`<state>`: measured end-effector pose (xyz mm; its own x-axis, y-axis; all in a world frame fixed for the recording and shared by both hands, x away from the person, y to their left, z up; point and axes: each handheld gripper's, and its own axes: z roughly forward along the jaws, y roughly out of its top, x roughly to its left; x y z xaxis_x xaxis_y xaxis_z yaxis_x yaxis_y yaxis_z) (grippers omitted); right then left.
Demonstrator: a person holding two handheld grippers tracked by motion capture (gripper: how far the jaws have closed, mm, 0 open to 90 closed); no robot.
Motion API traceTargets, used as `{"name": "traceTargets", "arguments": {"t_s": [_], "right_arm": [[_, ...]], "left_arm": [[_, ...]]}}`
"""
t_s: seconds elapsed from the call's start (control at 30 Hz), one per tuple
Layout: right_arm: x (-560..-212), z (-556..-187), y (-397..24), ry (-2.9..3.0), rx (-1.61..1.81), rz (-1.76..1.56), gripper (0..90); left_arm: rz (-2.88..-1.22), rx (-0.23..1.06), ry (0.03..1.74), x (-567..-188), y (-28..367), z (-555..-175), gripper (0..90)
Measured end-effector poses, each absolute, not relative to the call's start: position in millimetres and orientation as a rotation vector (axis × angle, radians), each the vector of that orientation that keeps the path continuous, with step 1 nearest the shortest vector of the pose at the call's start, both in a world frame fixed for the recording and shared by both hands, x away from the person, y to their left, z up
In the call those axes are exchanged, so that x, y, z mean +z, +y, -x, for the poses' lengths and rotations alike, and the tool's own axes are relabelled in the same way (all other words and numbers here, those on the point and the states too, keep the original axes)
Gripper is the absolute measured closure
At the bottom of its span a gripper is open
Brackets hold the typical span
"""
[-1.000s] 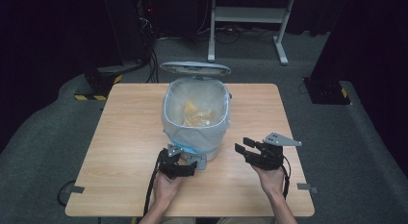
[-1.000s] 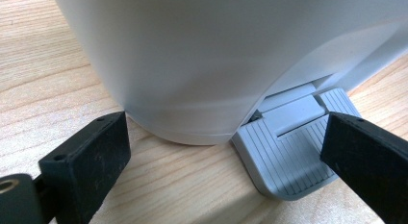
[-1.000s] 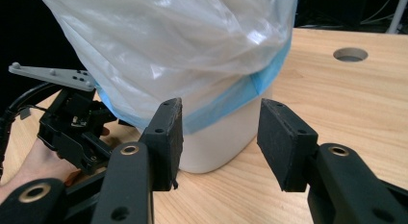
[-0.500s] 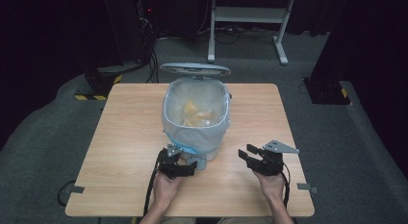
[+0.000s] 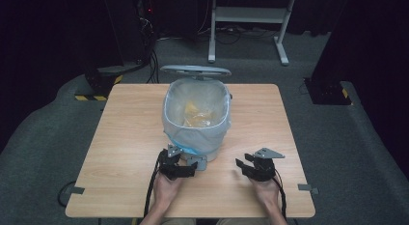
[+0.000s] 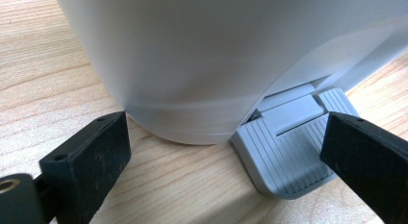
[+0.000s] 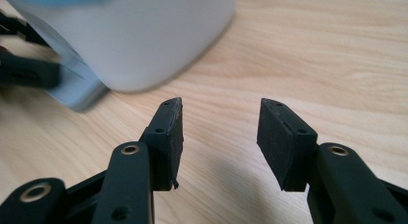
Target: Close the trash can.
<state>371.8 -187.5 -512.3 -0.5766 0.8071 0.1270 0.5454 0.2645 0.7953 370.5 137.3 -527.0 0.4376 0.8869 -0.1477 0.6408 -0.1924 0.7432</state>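
High view: table (image 5: 125, 138) of pale wood, with a white bin (image 5: 197, 119) standing at its middle. Its lid (image 5: 195, 71) is raised at the back, a clear liner (image 5: 170, 119) is folded over the rim and something yellow lies inside. At the bin's near foot sits the grey pedal (image 5: 199, 161). The left gripper (image 5: 185, 162) is low at the pedal; in the left gripper view its jaws stand wide apart, one beside the bin's base, the other over the pedal's edge. The right gripper (image 5: 244, 165) is to the right of the bin, well apart from it, jaws apart and empty above bare wood.
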Motion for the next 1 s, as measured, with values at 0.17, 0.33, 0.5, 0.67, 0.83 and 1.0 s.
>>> {"name": "traceTargets", "arguments": {"t_s": [0.17, 0.33, 0.5, 0.67, 0.83, 1.0], "right_arm": [[-518.5, -372.1, -186.5, 2.254, 1.153, -1.238, 50.2], [-521.9, -372.6, -187.5, 2.253, 1.118, -1.231, 49.2], [-523.2, -374.6, -181.8, 2.285, 1.028, -1.226, 43.4], [-523.6, -374.9, -175.2, 2.291, 0.984, -1.184, 38.8], [-523.6, -374.6, -174.7, 2.281, 0.976, -1.202, 36.7], [-523.6, -374.7, -174.8, 2.281, 0.974, -1.197, 36.8]], "left_arm": [[-1.931, 0.418, 1.286, -526.8, 137.4, -370.5, 3.6], [-1.931, 0.419, 1.286, -526.8, 137.4, -370.5, 3.5], [-1.917, 0.400, 1.293, -526.9, 137.2, -370.1, 3.6], [-1.905, 0.389, 1.290, -526.8, 139.2, -370.3, 3.7], [-1.894, 0.386, 1.281, -526.5, 140.7, -369.8, 3.6], [-1.875, 0.377, 1.301, -525.7, 140.9, -369.4, 2.9]]}}
